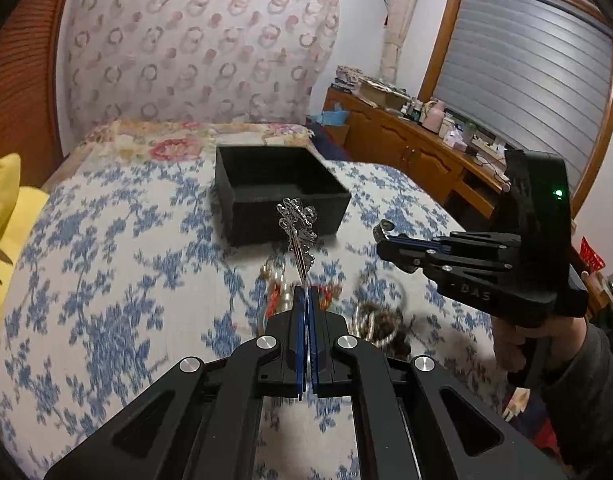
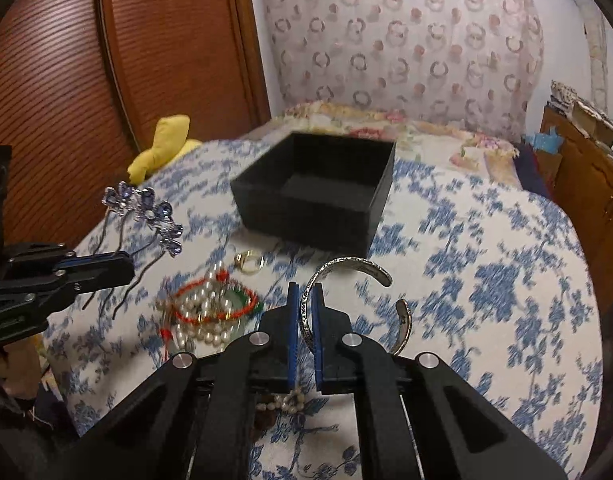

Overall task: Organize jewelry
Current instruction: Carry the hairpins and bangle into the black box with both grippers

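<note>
My left gripper (image 1: pixel 306 292) is shut on the prongs of a crystal flower hair comb (image 1: pixel 299 224), which stands up in front of an open black box (image 1: pixel 282 192) on the bed. My right gripper (image 2: pixel 305 292) is shut on an open silver cuff bangle (image 2: pixel 348 270), lifted above the blue-flowered bedspread. From the right wrist view the left gripper (image 2: pixel 122 266) holds the comb (image 2: pixel 146 208) at the left, and the black box (image 2: pixel 318 188) lies beyond. A heap of pearls and red-green bracelets (image 2: pixel 210 308) and a gold ring (image 2: pixel 248 262) lie on the bedspread.
A yellow plush toy (image 1: pixel 4 216) lies at the bed's left edge. A wooden sideboard (image 1: pixel 418 148) crowded with bottles stands to the right of the bed. A patterned curtain hangs behind the bed. A wooden wardrobe (image 2: pixel 106 60) stands on the left.
</note>
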`<state>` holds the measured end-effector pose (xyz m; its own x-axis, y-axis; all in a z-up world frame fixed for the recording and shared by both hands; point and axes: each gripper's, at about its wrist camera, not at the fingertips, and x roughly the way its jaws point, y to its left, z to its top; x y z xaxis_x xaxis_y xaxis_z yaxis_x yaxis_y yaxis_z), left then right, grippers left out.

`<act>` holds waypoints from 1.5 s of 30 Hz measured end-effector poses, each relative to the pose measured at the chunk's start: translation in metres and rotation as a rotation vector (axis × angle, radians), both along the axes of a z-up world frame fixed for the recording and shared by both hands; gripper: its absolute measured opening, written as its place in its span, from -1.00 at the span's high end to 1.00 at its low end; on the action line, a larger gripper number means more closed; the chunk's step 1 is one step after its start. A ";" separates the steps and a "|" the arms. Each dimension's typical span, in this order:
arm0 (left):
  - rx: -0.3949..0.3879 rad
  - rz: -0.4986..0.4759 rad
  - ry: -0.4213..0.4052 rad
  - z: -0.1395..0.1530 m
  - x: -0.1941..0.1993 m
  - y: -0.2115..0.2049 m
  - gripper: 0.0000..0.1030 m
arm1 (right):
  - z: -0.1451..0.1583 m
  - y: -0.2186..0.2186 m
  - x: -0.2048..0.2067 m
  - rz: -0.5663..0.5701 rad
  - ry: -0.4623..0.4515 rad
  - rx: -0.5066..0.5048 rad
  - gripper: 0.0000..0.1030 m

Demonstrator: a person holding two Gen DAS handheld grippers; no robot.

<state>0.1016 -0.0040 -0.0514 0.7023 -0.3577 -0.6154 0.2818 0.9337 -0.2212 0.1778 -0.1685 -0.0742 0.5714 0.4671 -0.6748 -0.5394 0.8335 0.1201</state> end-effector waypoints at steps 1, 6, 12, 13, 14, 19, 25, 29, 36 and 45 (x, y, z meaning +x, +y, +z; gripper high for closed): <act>0.001 -0.002 -0.004 0.002 0.004 0.000 0.98 | 0.004 -0.001 0.002 -0.005 -0.008 0.005 0.86; 0.014 -0.005 -0.024 0.016 0.035 -0.002 0.98 | 0.019 -0.005 0.018 -0.024 -0.046 0.008 0.86; 0.016 -0.007 -0.022 0.019 0.078 -0.001 0.98 | 0.034 -0.003 0.042 -0.038 -0.091 0.015 0.86; 0.012 -0.008 -0.017 0.018 0.085 0.000 0.98 | 0.035 -0.002 0.045 -0.038 -0.097 0.013 0.86; 0.008 -0.008 -0.012 0.018 0.092 0.000 0.98 | 0.037 -0.001 0.049 -0.035 -0.103 0.011 0.86; 0.007 -0.015 -0.002 0.017 0.115 -0.003 0.97 | 0.038 0.007 0.069 -0.014 -0.115 0.007 0.86; 0.016 -0.013 0.039 0.005 0.139 -0.008 0.97 | 0.033 0.014 0.084 -0.014 -0.102 0.000 0.86; 0.000 -0.016 0.060 0.002 0.152 -0.008 0.97 | 0.028 0.019 0.093 -0.021 -0.090 -0.019 0.86; 0.033 0.014 0.024 0.012 0.153 -0.002 0.27 | 0.029 0.032 0.103 0.013 -0.096 -0.035 0.86; 0.072 0.084 -0.008 0.018 0.136 0.030 0.21 | 0.019 0.053 0.110 0.062 -0.078 -0.059 0.86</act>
